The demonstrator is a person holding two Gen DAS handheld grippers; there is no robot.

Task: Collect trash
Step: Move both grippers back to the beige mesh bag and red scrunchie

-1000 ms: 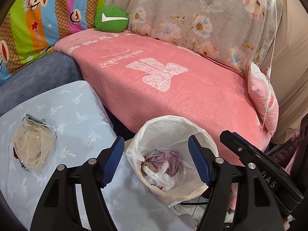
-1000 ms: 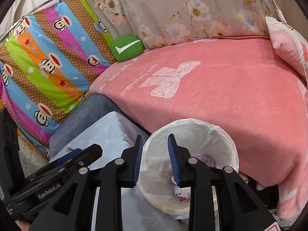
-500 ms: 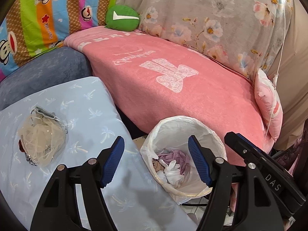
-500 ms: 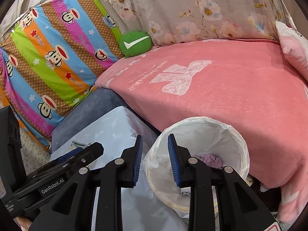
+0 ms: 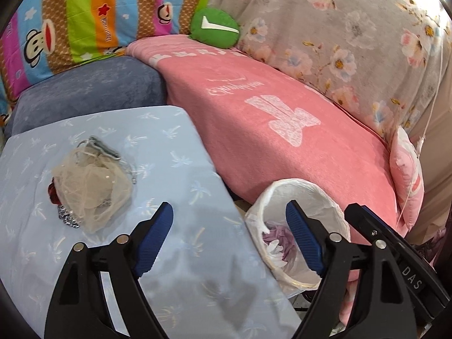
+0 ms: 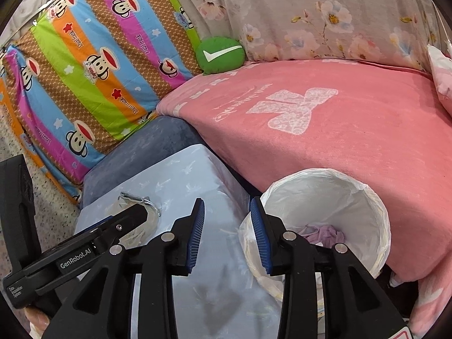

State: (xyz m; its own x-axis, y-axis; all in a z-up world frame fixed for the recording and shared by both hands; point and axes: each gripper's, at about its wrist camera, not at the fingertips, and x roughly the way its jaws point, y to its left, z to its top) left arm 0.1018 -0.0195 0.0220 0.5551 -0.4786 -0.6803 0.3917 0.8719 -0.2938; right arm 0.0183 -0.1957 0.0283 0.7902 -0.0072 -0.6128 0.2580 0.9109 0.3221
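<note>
Since a second ago the blue table (image 5: 175,147) fills more of my view and the bin (image 5: 299,195) sits further right. My left gripper (image 5: 230,237) has just opened wide, empty; my right gripper (image 6: 227,231) has opened to a narrow gap, empty. The mesh bundle (image 5: 90,186) lies mid-table, long axis running away from me, bare cloth all round.

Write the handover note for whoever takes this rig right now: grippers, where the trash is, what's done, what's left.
Left gripper: empty, jaws have just been opening, over the pale blue palm-print tabletop.
Right gripper: empty, jaws narrower, also just opening, beside the bin.
Trash: crumpled beige mesh netting bundle lies on the tabletop, ahead and left of the left gripper.
Done: white-bag-lined wastebasket between tabletop and pink sofa blanket already holds purple and white scraps.
Left: grasp the netting bundle and drop it in the wastebasket.
</note>
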